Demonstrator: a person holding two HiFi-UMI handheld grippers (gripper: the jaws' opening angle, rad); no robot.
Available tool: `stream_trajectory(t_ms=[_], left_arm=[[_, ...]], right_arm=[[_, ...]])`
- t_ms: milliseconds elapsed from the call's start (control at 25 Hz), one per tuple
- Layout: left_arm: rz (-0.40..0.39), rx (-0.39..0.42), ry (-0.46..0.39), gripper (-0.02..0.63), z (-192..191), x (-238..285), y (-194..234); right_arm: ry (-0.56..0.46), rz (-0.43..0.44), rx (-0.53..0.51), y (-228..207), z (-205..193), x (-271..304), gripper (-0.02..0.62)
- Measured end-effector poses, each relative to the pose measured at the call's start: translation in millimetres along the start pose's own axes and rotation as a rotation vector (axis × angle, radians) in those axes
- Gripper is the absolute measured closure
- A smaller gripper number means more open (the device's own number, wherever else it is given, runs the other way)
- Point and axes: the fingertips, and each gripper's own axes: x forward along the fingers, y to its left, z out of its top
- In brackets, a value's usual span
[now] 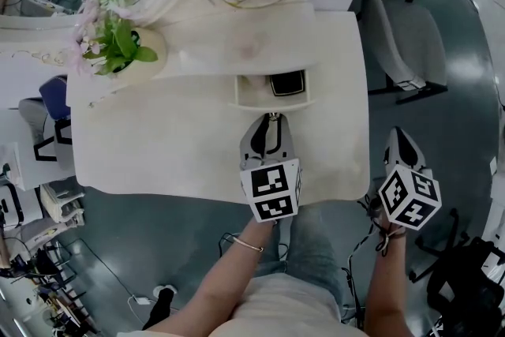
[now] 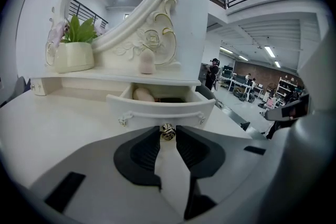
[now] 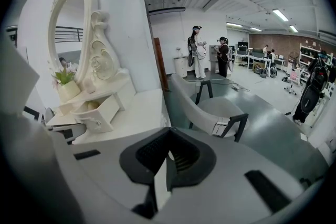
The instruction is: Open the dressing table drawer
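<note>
Left gripper point(image 1: 273, 122) has its jaws clamped narrow on the small metal knob point(image 2: 167, 131) of the drawer point(image 1: 272, 102). Drawer sits partly out at the back middle of the table point(image 1: 158, 146), with a dark flat item point(image 1: 287, 83) inside. Right gripper point(image 1: 403, 140) hangs off the table's right edge, jaws closed together on nothing.
</note>
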Motion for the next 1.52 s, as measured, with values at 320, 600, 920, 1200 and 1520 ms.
stream_trajectory(t_ms=[320,600,920,1200,1520], left_arm=[[-0.023,-0.015,0.006,0.499,-1,1,0],[-0.046,-0.021,0.014,0.489,2,-2,0],[-0.078,0.001,-0.014,0.489,15,-15,-4],[-0.078,0.023,-0.054,0.489,39,-33,6],[0.044,0.014,-0.205,0.491,105,-62,67]], right_arm=[[-0.003,0.003,0.005,2,2,1,0.588],[-0.008,0.008,0.006,8,6,1,0.588],[-0.025,0.019,0.0,19,17,-2,0.588],[-0.049,0.04,-0.01,35,36,-4,0.588],[-0.112,0.075,-0.024,60,71,-8,0.588]])
